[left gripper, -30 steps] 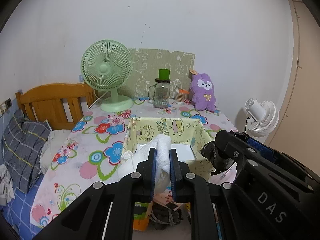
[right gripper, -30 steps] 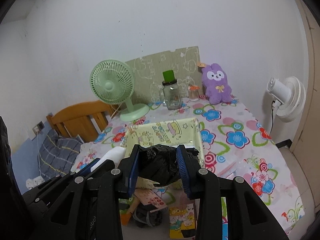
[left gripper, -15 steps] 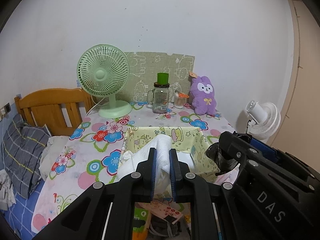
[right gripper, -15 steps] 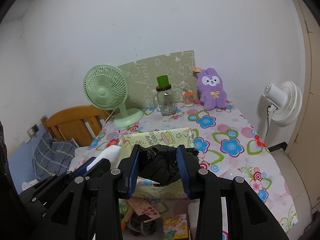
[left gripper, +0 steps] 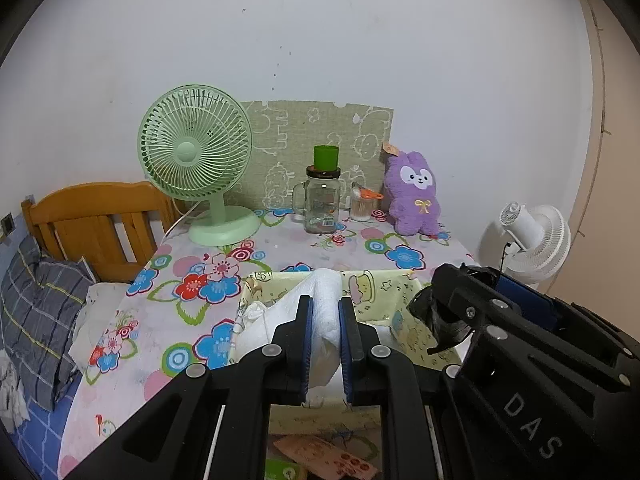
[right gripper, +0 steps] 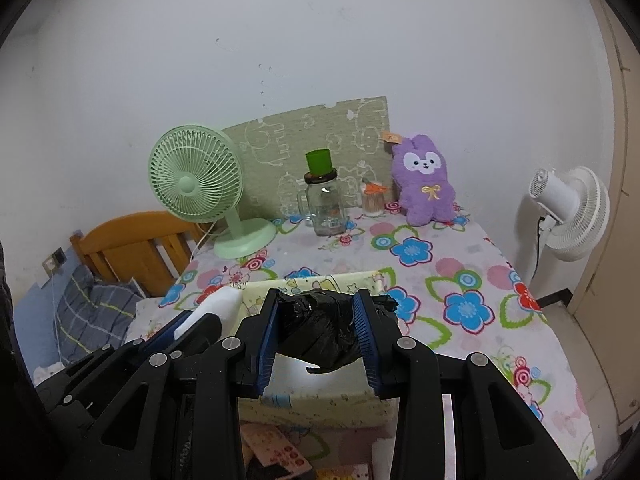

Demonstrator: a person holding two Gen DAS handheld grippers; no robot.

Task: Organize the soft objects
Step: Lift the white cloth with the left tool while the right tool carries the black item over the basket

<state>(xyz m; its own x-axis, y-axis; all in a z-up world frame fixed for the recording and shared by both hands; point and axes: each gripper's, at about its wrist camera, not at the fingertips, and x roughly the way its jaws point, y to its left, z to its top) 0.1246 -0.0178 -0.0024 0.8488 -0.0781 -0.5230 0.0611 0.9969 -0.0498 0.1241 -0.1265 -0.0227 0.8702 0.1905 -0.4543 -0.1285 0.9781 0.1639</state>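
My left claw (left gripper: 325, 322) is pinching a white cloth (left gripper: 326, 300) and my right claw (right gripper: 318, 322) is clamped on a crumpled black bag (right gripper: 320, 330), both held above the near end of the yellow fabric bin (left gripper: 380, 304). The claws block most of its inside. Farther back on the floral desk (right gripper: 460, 276) stand the green fan (left gripper: 196, 152), glass jar (left gripper: 322, 204) and purple plush (left gripper: 414, 196).

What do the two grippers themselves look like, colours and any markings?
Both the left gripper and the right gripper are matte black, angular linkages with round silver rivets, and jaws lined with ribbed blue pads. In the left wrist view the right gripper's side carries the white letters DAS. No cables or sleeves show.
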